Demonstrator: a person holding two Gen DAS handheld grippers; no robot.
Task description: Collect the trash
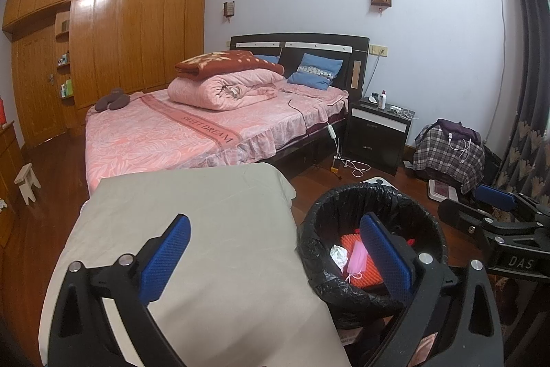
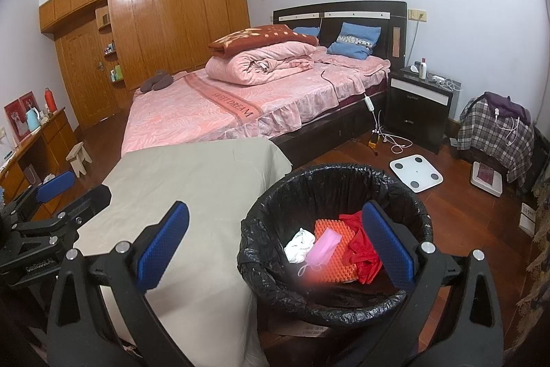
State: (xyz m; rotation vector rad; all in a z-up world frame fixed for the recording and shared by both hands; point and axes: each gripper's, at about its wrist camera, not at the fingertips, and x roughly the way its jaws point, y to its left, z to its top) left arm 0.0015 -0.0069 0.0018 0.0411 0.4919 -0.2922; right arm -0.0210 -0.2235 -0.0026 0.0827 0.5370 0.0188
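A round bin with a black liner (image 2: 261, 229) stands on the floor right of a table under a beige cloth (image 2: 192, 188). In the bin lie a pink face mask (image 2: 323, 246), a white crumpled tissue (image 2: 297, 245), an orange ridged piece (image 2: 335, 263) and a red item (image 2: 364, 250). The bin (image 1: 309, 239) and the mask (image 1: 357, 258) also show in the left wrist view. My left gripper (image 1: 275, 260) is open and empty over the table's right edge. My right gripper (image 2: 275, 246) is open and empty above the bin's left rim.
A bed with pink bedding (image 2: 213, 112) stands behind the table. A dark nightstand (image 2: 417, 107) and floor cables (image 2: 395, 140) are to its right. A white scale (image 2: 416, 172) lies on the wood floor behind the bin. A plaid-covered pile (image 2: 495, 133) sits far right.
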